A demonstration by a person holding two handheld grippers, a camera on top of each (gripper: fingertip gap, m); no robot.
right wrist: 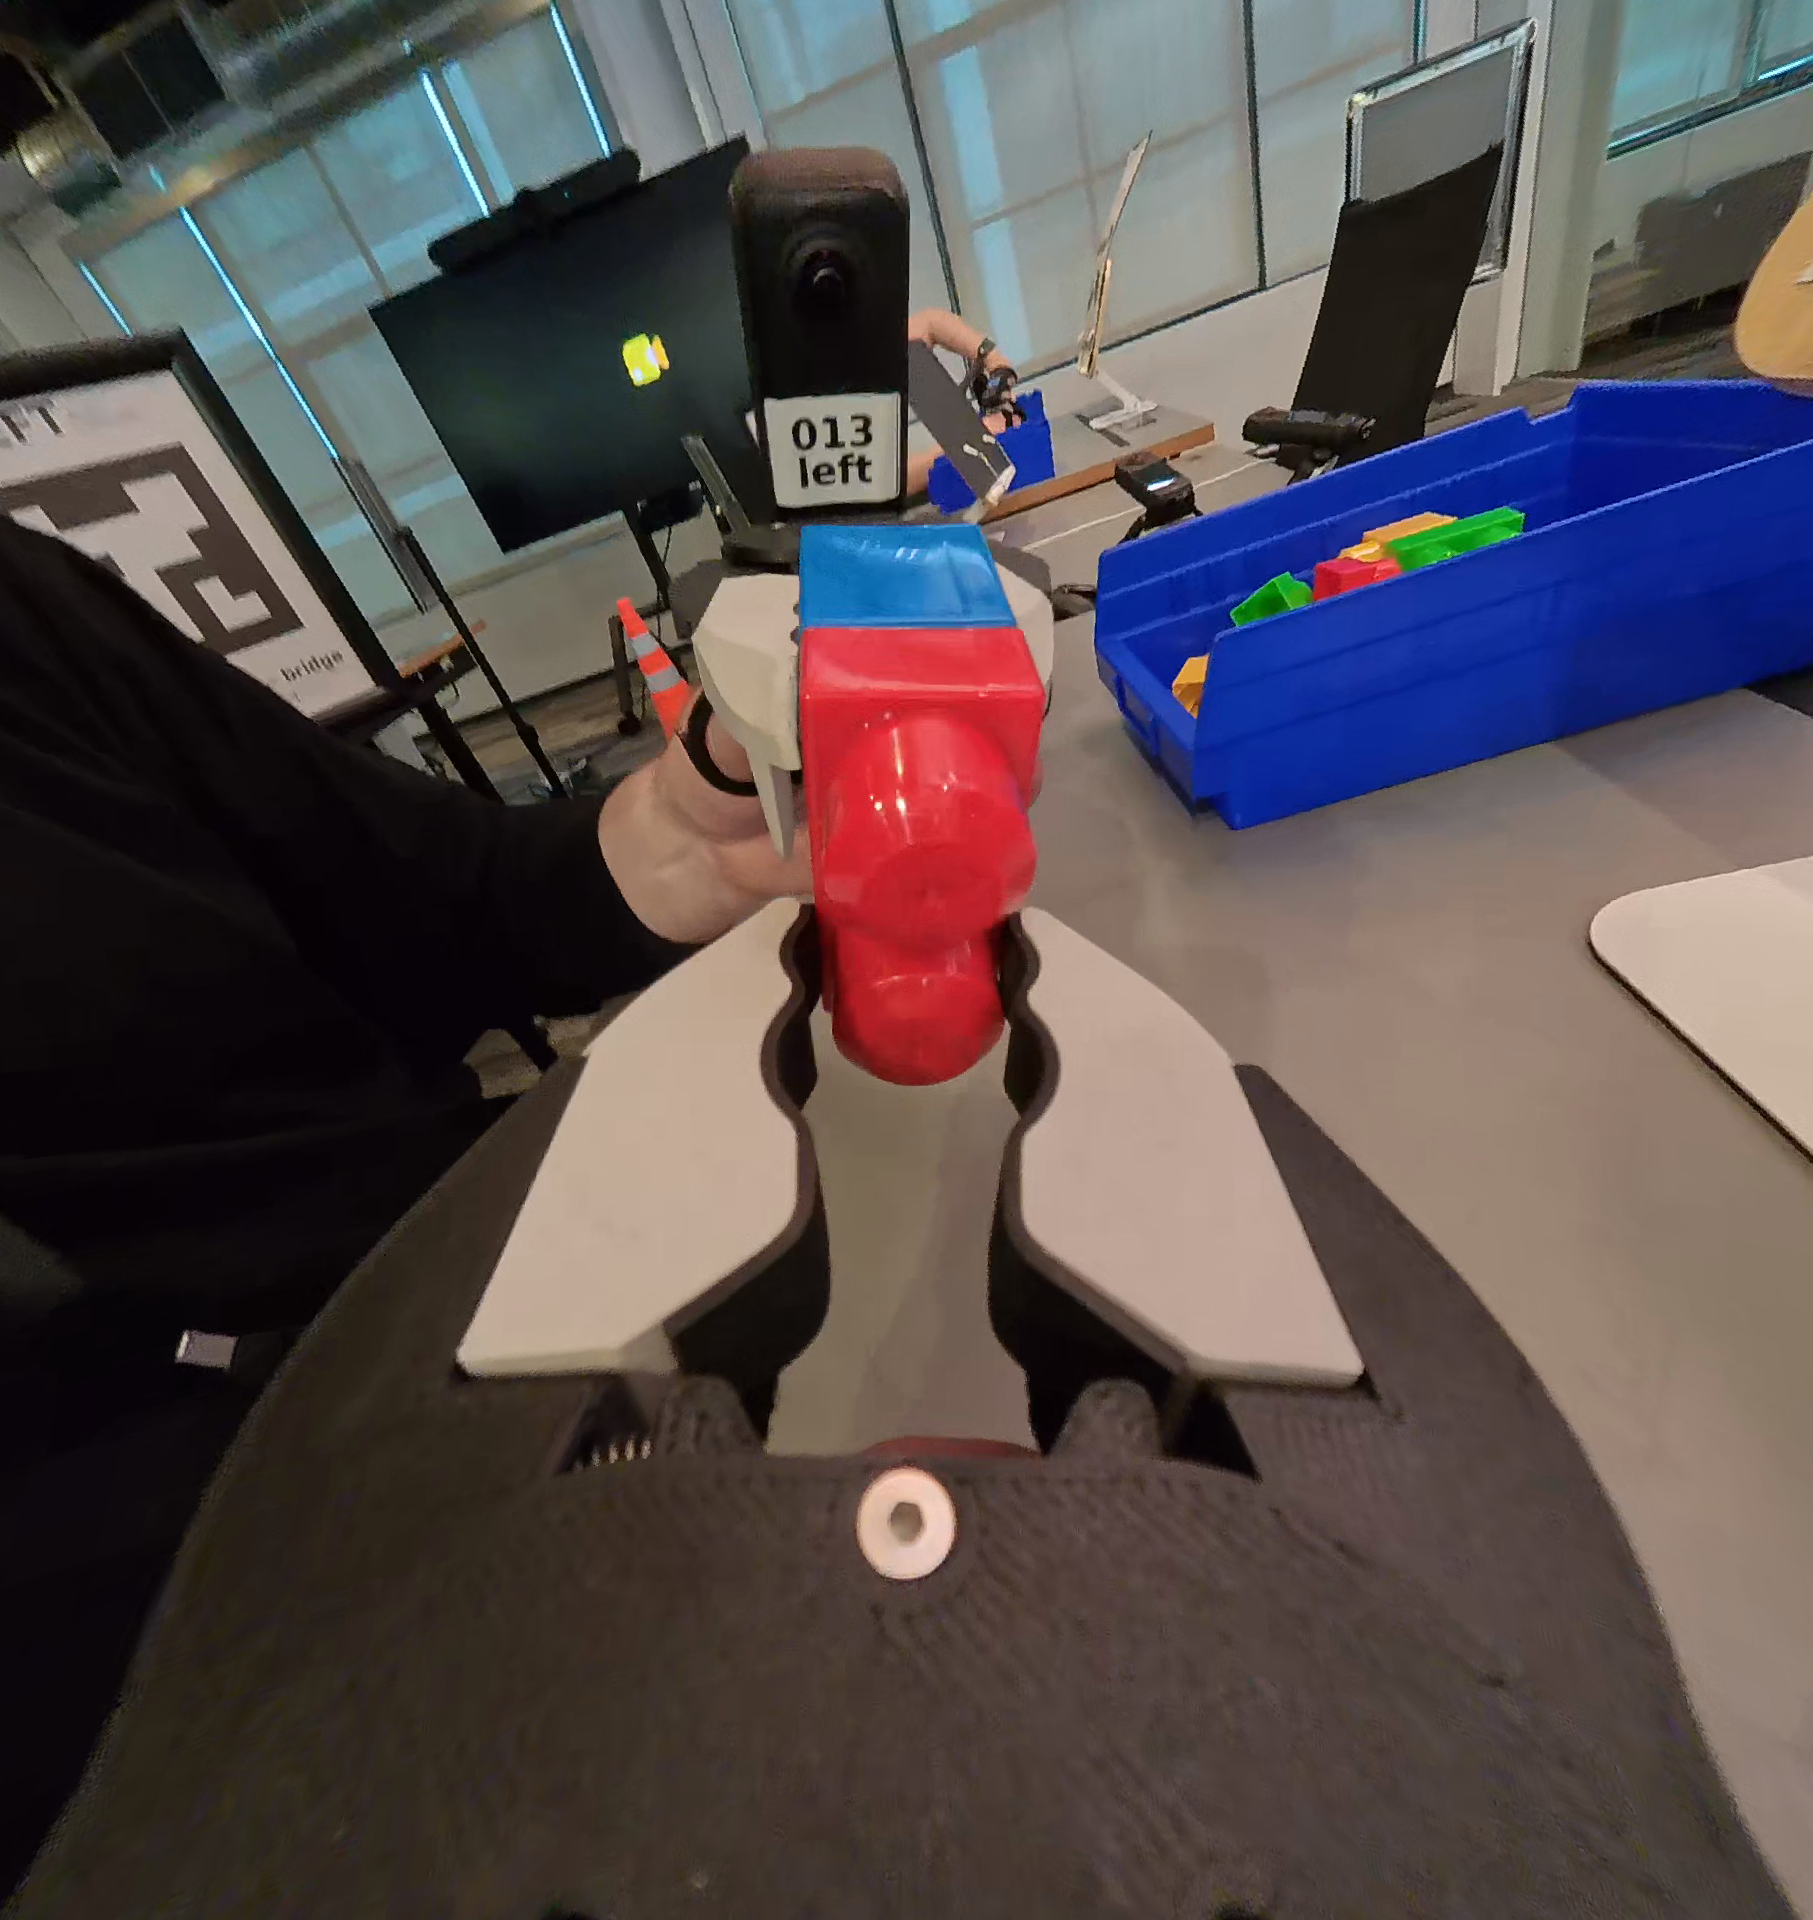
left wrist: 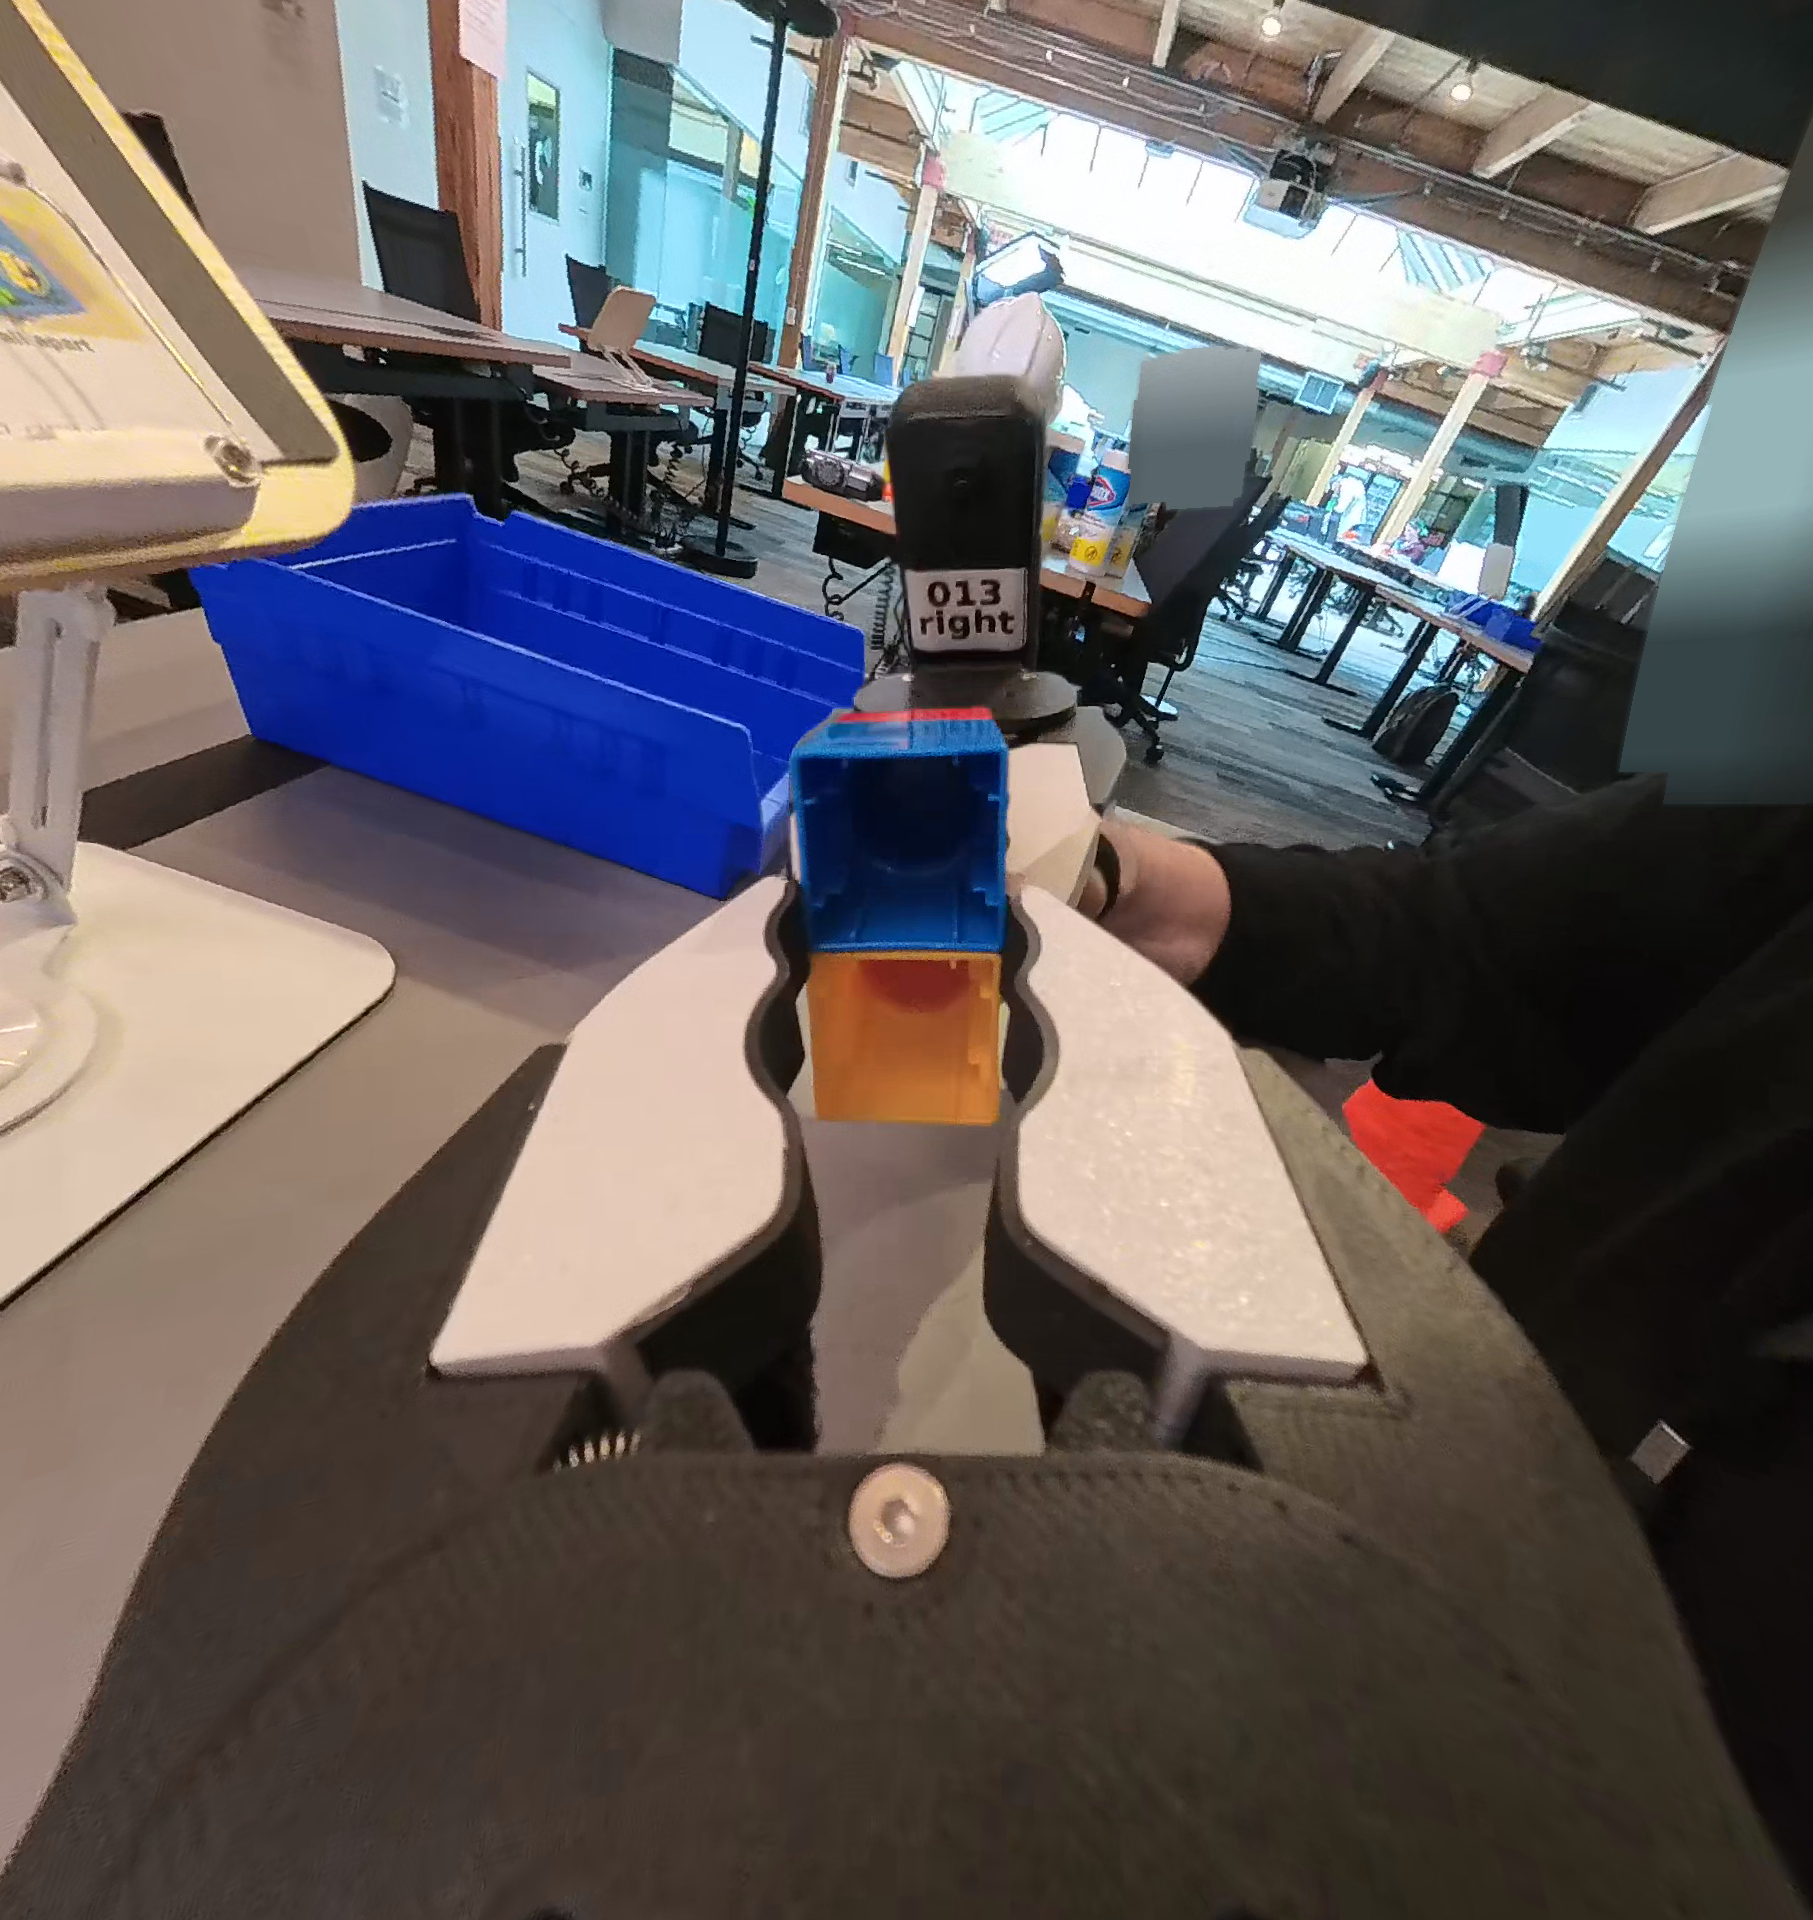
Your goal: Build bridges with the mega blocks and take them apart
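Blocks mid-air above the table [right wrist: 1297,987]: your left gripper [left wrist: 902,997] pinches the blue-and-orange pair [left wrist: 902,935], your right gripper [right wrist: 912,977] the red block [right wrist: 917,790]; next, pull apart squarely.

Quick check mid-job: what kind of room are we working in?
Likely an open-plan office or lab: rows of desks and office chairs, a large monitor on a stand, exposed ceiling beams.

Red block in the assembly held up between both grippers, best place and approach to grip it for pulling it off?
Grip the red block across its flat side walls, not its rounded studs, which look likelier to slip. Come from the studded end, as the right gripper does, opposite the left gripper, which clamps the blue block and orange block from their hollow undersides.
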